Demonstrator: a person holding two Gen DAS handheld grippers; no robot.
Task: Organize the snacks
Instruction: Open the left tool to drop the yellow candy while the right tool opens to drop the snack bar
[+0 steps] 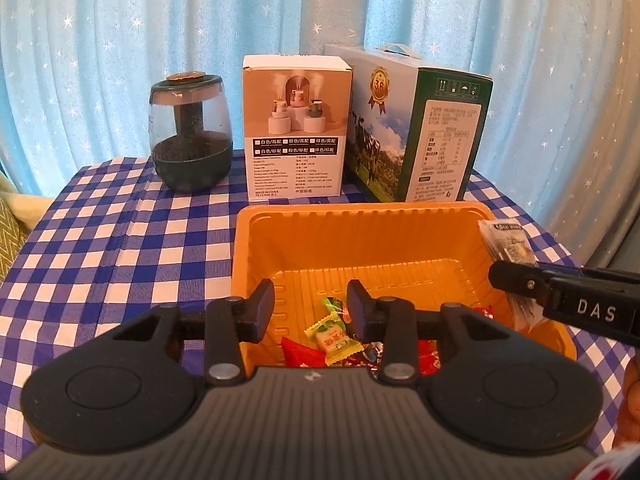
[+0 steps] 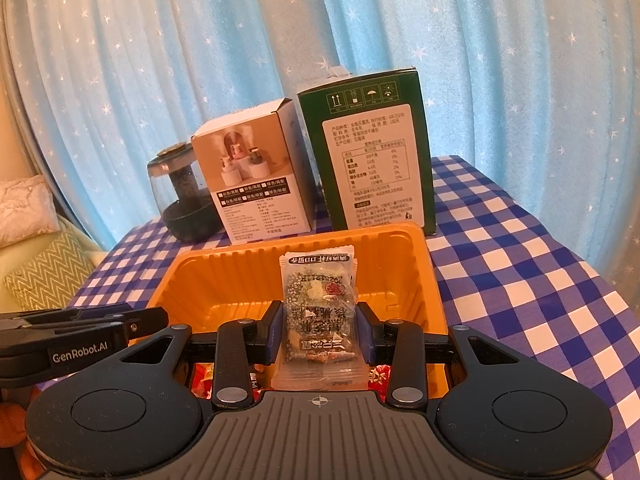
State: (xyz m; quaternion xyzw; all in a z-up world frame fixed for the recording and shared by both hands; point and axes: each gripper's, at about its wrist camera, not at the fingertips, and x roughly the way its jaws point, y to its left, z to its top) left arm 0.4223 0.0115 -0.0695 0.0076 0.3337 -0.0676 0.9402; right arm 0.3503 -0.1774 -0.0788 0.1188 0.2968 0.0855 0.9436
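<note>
1. Two grippers over one orange plastic tray [image 2: 434, 280]: left gripper [image 1: 311, 312] has jaws apart, empty, above the small wrapped candies [image 1: 332, 336] inside.
2. Right gripper [image 2: 319, 334] is clamped on a clear speckled snack packet [image 2: 318, 300] above the tray. Slippery film, so it might slide out crooked.
3. Swinging wide could knock the green carton [image 2: 376, 160] behind.

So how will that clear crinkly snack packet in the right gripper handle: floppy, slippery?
The clear snack packet probably flexes: its film looks wrinkled between the right gripper pads. It stands upright above the orange plastic tray, so the filling likely stiffens it. Glossy film may slip.
</note>
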